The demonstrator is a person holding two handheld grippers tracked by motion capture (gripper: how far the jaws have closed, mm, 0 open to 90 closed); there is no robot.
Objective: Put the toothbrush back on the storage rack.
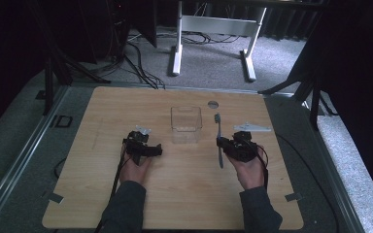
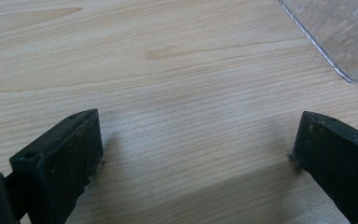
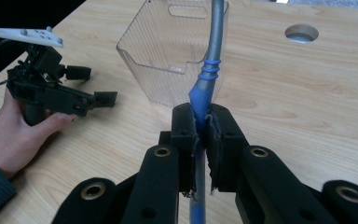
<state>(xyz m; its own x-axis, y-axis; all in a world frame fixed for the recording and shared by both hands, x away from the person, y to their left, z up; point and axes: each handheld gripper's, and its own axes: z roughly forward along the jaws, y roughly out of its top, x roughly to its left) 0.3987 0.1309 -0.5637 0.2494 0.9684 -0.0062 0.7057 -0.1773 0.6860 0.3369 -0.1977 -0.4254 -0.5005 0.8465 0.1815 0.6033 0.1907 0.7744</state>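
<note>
The right tongs [image 3: 203, 133] are clenched on a toothbrush [image 3: 213, 51], their two black jaws pressed against the blue part of its handle, as the right gripper view shows; the grey shaft runs on from the grip toward the clear plastic box [image 3: 168, 60], which serves here as the landmark. In the high view the toothbrush [image 1: 219, 138] lies lengthwise just to the right of the clear plastic box [image 1: 186, 121], its bristled head level with the box and its tail end pointing back toward the person, while the right tongs [image 1: 222, 142] grip it a little nearer the person than the box. The left tongs [image 1: 158, 150] sit to the left of the box and nearer the person, released and grasping nothing: the left gripper view shows their jaws well apart over bare wood, with a corner of the box [image 2: 340, 37] at the upper right. The same tongs appear in the right gripper view [image 3: 103, 98], left of the box, held in a hand [image 3: 18, 135] that rests on the tabletop [image 3: 307, 102]. Beyond the box, slightly to its right, there is a round hole [image 1: 213, 104] in the tabletop [image 1: 175, 194] (it also shows in the right gripper view [image 3: 301, 33]). A grey three-cornered plate [image 1: 252, 127] lies flat on the wood to the right of the box, past the toothbrush.
</note>
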